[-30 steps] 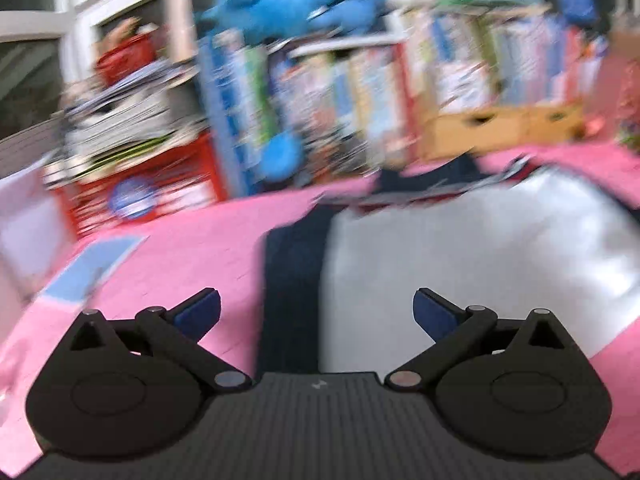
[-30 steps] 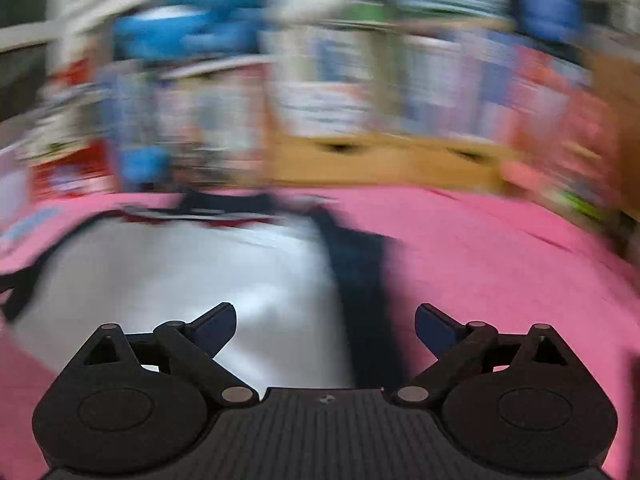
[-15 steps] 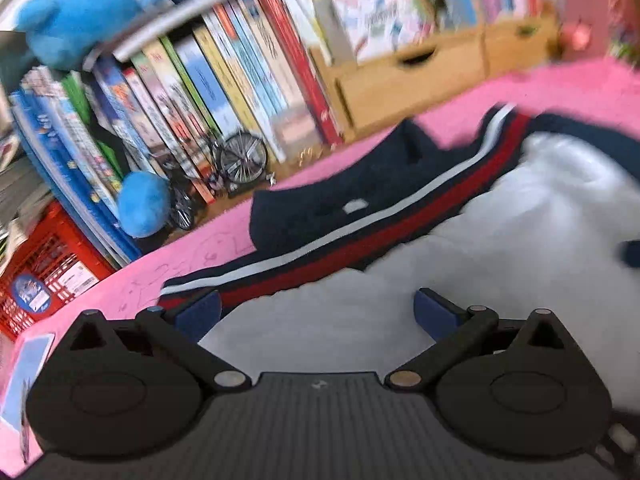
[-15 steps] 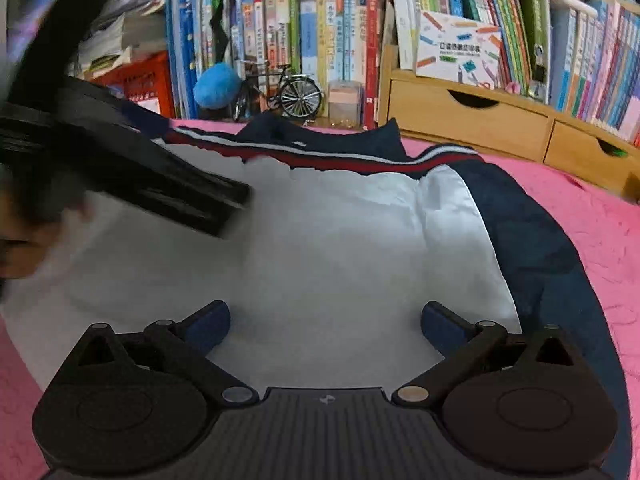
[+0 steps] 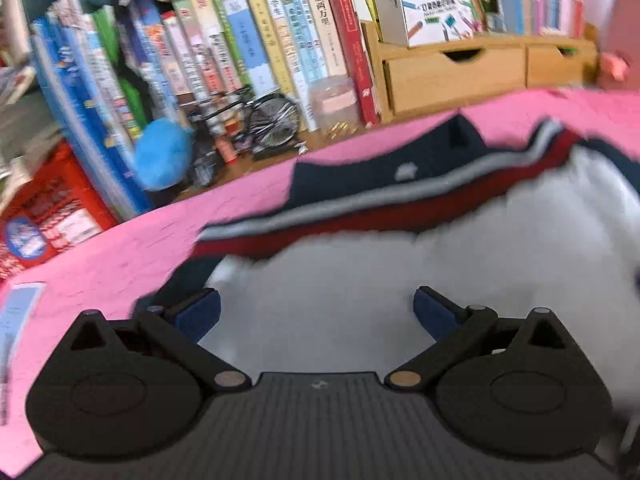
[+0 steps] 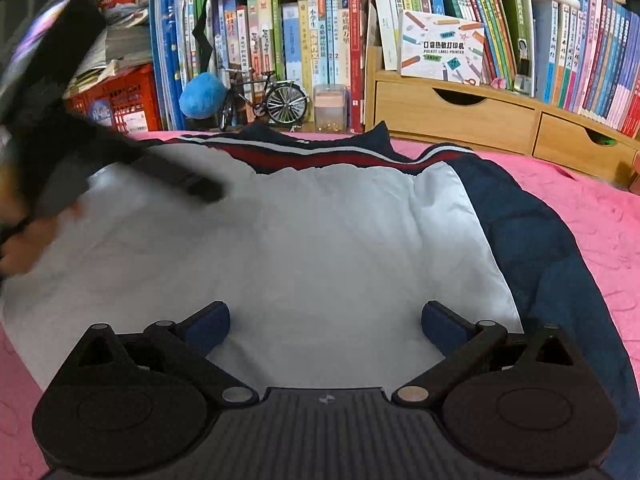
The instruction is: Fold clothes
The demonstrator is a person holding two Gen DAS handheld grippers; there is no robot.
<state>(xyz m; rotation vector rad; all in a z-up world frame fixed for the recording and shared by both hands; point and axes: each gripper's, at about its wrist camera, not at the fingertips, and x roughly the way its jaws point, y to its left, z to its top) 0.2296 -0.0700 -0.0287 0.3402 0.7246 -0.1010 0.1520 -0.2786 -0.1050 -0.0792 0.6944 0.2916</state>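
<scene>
both claws now over the jacket, spread wide, gripping nothing.
left claw [image 5: 316,314] swung in to the jacket [image 6: 320,248] shoulder edge; right claw [image 6: 326,330] steadied over the white panel.

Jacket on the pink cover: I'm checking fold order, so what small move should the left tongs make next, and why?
Probably lower the left tongs onto the jacket at its navy left edge and close there. They are open, holding nothing, over the white panel near that edge. The jacket lies spread flat, not yet folded, and the right tongs are open too.
</scene>
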